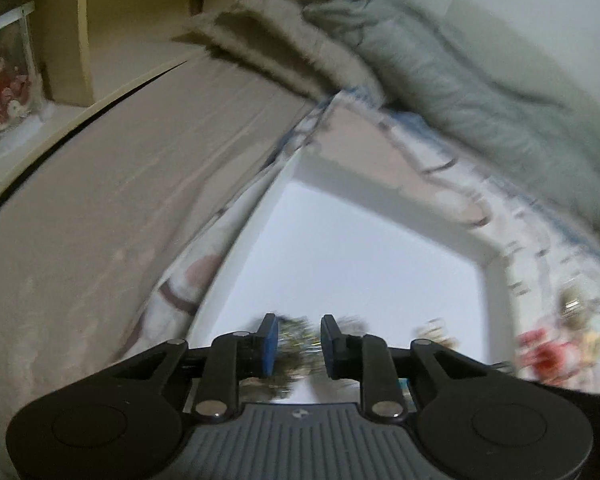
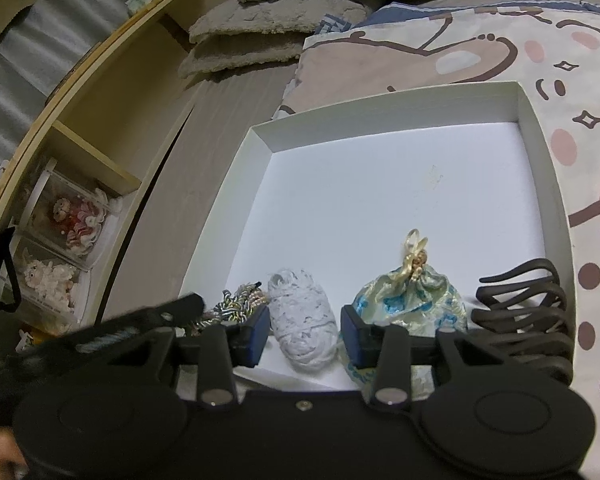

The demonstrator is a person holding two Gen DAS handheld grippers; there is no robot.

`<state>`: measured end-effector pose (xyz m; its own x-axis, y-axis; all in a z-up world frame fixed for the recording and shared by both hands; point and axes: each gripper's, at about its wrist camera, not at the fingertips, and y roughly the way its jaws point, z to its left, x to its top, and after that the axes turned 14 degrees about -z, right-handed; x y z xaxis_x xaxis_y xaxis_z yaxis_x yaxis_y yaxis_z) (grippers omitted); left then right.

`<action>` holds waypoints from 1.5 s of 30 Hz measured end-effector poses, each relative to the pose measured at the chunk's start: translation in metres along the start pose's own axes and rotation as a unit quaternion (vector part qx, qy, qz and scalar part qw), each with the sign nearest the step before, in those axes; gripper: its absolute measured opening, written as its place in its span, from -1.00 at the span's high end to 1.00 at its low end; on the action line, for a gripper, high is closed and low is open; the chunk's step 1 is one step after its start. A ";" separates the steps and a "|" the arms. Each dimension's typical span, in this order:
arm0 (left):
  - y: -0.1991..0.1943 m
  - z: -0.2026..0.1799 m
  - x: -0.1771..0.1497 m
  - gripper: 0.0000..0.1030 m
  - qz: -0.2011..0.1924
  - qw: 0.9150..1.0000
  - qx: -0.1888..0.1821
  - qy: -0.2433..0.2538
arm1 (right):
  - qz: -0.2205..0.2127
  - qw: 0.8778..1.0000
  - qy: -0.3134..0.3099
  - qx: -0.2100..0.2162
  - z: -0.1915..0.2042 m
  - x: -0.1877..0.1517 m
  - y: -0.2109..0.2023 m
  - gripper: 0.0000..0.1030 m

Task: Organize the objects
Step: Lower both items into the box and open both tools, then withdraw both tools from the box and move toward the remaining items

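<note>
Four items in shallow white cardboard box (image 2: 538, 128): braided cord bundle (image 2: 236, 300), white yarn ball (image 2: 304, 320), blue-gold brocade pouch (image 2: 416, 300), dark hair claw (image 2: 528, 312). Right gripper (image 2: 305, 334) released (straddling yarn); left gripper (image 1: 299, 346) parted around the blurred cord bundle, grip unclear.

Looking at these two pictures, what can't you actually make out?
- Left view: motion blur smears the braided cord between the left tongs; grip unclear.
- Left view: red items blurred, unidentifiable.
- Right view: right tongs hide the white yarn's near end; contact unclear.
- Right view: pouch contents hidden.
</note>
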<state>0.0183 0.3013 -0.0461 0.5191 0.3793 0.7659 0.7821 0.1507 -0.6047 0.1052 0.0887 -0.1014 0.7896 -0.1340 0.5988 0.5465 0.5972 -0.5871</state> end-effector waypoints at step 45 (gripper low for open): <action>-0.036 -0.013 0.008 -0.79 -0.008 0.999 0.012 0.029 | -0.037 0.994 -0.105 0.011 -0.002 0.020 -0.054 -0.23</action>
<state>-0.0015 0.2871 -0.0156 0.5260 0.3236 0.7865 0.7823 0.1788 -0.5967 0.0925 0.0527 -0.0586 0.6710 -0.0114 0.7414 0.5929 0.6087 -0.5272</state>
